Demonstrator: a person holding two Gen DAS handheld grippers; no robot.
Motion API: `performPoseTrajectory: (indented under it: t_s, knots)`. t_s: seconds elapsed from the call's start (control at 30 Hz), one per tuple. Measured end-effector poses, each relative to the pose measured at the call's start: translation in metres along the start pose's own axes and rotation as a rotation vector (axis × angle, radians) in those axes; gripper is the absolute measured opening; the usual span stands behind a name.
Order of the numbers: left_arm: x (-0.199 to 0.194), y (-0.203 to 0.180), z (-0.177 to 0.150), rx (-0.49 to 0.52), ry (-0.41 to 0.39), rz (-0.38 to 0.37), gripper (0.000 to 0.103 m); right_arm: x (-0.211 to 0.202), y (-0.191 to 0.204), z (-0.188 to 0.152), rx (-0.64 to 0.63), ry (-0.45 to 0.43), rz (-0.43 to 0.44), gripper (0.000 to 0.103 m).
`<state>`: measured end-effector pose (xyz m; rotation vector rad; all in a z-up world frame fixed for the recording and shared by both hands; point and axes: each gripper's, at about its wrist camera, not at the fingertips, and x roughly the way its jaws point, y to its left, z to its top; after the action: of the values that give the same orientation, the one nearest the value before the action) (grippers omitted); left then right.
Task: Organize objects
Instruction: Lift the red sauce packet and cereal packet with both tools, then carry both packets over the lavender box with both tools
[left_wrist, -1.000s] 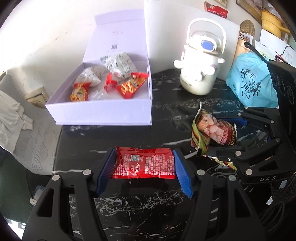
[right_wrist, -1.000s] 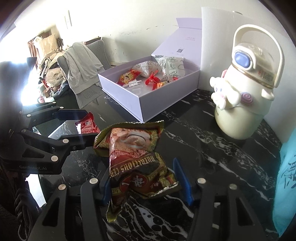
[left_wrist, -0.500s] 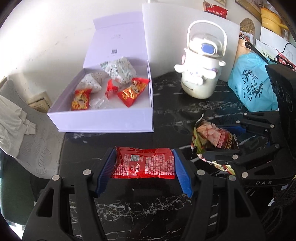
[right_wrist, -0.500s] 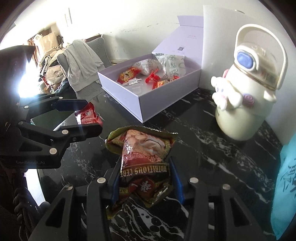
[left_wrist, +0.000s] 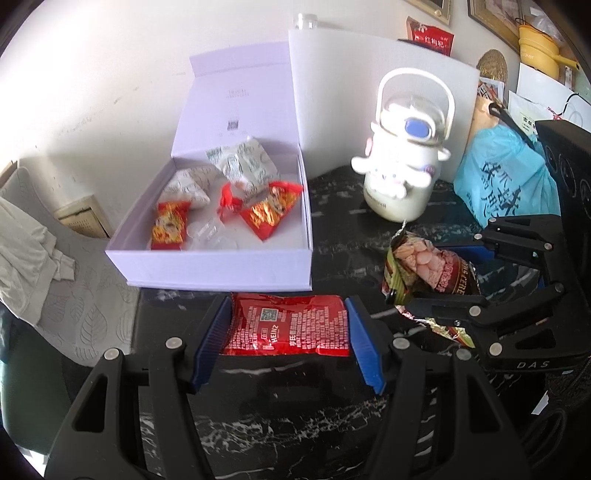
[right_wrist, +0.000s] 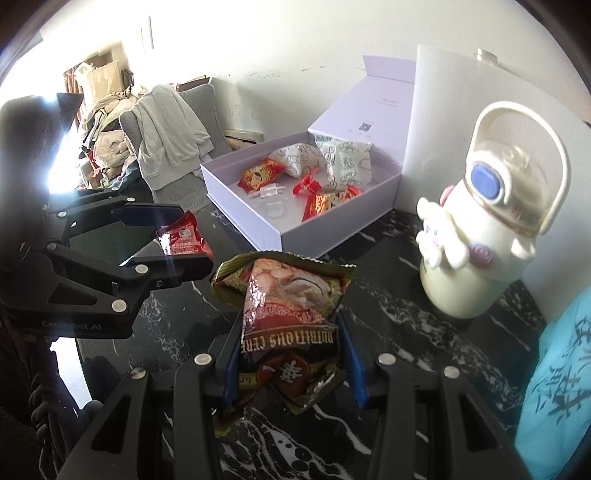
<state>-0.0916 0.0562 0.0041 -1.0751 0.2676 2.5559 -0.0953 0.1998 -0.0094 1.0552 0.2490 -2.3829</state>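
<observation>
Since a second ago, the right tongs (right_wrist: 291, 354) have been closing in on the crumpled cereal packet (right_wrist: 291, 317), which was standing loose between wider blue pads; the left tongs (left_wrist: 288, 332) are keeping the same hold on the red sachet (left_wrist: 290, 325).

From the left wrist view, the left tongs are standing partly open, both blue pads pressing the short ends of the flat red sachet, which is lying just above the black marble tabletop (left_wrist: 295, 424). Straight ahead of the tongs, the open lilac box (left_wrist: 221, 269) is sitting with small snack packets (left_wrist: 266, 210) inside. To the right, the right tongs are coming in sideways with the cereal packet, partly covering the tabletop behind. Beyond them, a cream character kettle (left_wrist: 402, 173) and a blue bag (left_wrist: 506, 184) are standing.

From the right wrist view, the right tongs are gripping the cereal packet by its lower half, narrowly open, its printed face showing upside down. The left tongs are reaching in at the left, hiding most of the sachet. Far left, a chair draped in grey clothing (right_wrist: 170, 129) is showing, unseen from the other side.
</observation>
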Motion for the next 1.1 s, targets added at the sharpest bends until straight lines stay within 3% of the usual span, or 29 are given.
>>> performPoseTrajectory:
  t_s: [0.47,1.1]
  knots:
    - [-0.008,0.024,0.047,0.005,-0.078,0.036,0.062,-0.011,0.001,0.054,-0.088,-0.066,0.008,0.047]
    - [0.037,0.075,0.091,-0.032,-0.085,0.059,0.062,0.028,-0.008,0.117,-0.113,-0.074,0.029,0.047]
